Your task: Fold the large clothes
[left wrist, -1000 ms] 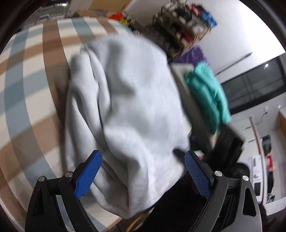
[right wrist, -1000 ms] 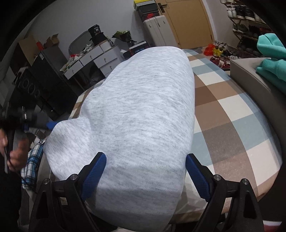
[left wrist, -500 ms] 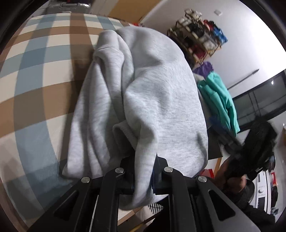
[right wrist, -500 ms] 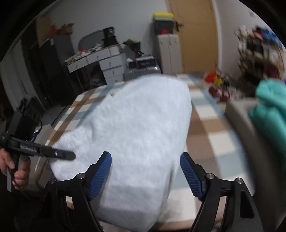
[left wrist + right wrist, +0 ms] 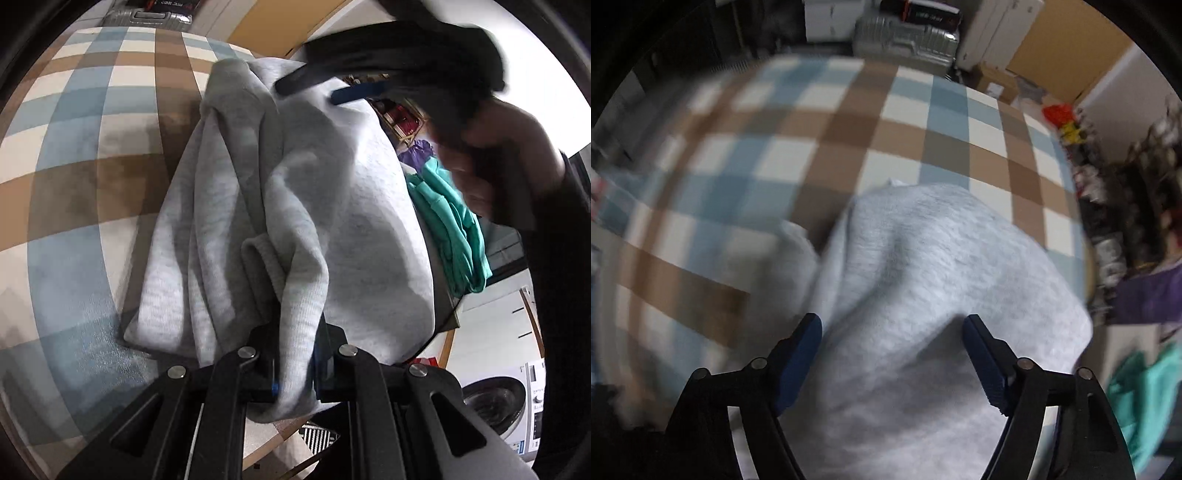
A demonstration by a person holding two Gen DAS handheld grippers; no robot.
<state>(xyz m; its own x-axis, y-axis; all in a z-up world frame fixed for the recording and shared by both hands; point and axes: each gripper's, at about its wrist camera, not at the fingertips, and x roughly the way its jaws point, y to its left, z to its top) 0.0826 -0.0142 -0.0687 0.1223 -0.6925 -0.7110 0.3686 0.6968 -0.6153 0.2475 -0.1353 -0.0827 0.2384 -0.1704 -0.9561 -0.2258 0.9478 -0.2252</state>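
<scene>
Two grippers work one grey sweatshirt (image 5: 343, 206) lying bunched on the checked bed cover (image 5: 74, 155). The left gripper (image 5: 295, 363) is clamped tight on a ribbed fold at the sweatshirt's near edge. The right gripper (image 5: 892, 354), jaws closing yet clear of the cloth, hangs above the garment's far part.

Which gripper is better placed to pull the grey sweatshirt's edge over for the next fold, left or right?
Left, probably. The left gripper is already shut on a ribbed edge of the grey sweatshirt. The right gripper hovers over the cloth with its jaws closing, pads not pressing yet, and its view is blurred.
</scene>
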